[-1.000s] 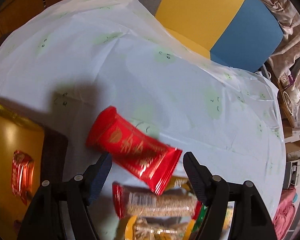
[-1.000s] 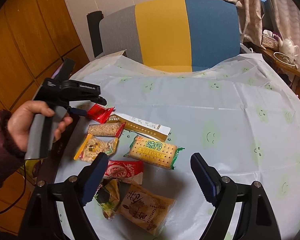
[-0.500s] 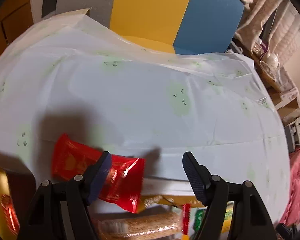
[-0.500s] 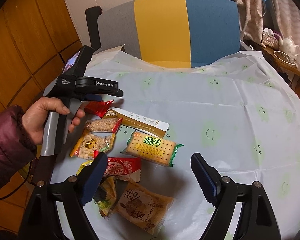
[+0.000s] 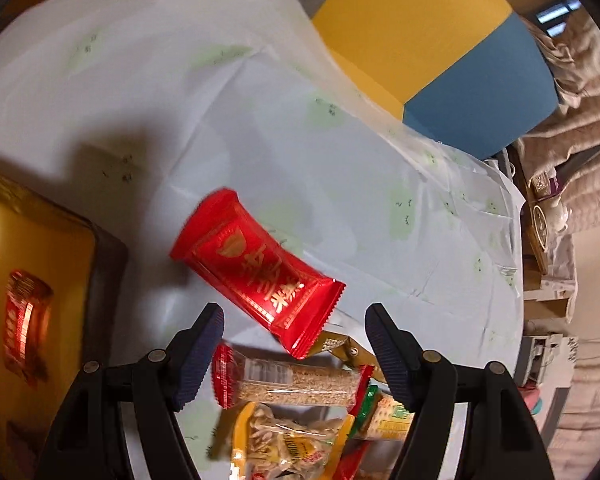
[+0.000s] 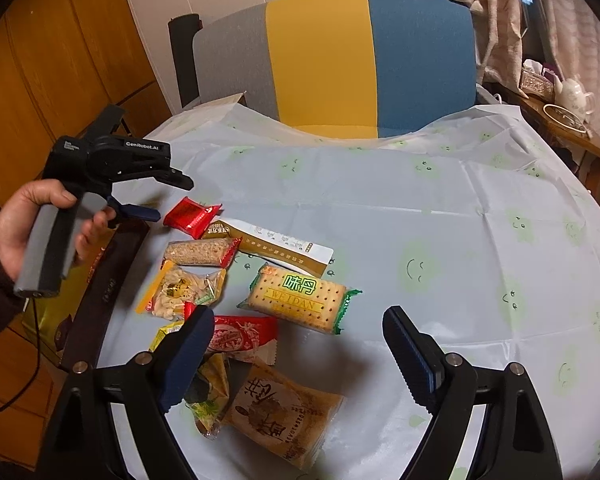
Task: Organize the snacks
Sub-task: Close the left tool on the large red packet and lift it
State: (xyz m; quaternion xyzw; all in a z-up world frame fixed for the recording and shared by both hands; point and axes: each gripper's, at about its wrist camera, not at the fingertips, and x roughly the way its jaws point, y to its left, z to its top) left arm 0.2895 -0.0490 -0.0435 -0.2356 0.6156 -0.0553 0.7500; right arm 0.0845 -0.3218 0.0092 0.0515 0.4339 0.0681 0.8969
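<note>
Shiny red snack packet (image 5: 256,276) with gold lettering and crimped ends lies on the tablecloth (image 5: 260,120) just ahead of the left gripper (image 5: 294,356), whose jaws are spread wide. Right gripper (image 6: 300,352) is spread too.

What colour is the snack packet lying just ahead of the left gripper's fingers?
Shiny red with gold lettering; the snack packet shows best in the left wrist view.

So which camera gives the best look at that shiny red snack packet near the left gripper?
The left wrist view: the red snack packet fills the middle, gold lettering readable, just ahead of the open left hand-held gripper. The right wrist view shows the packet small and far off, partly overlapping a long gold-and-white packet.
</note>
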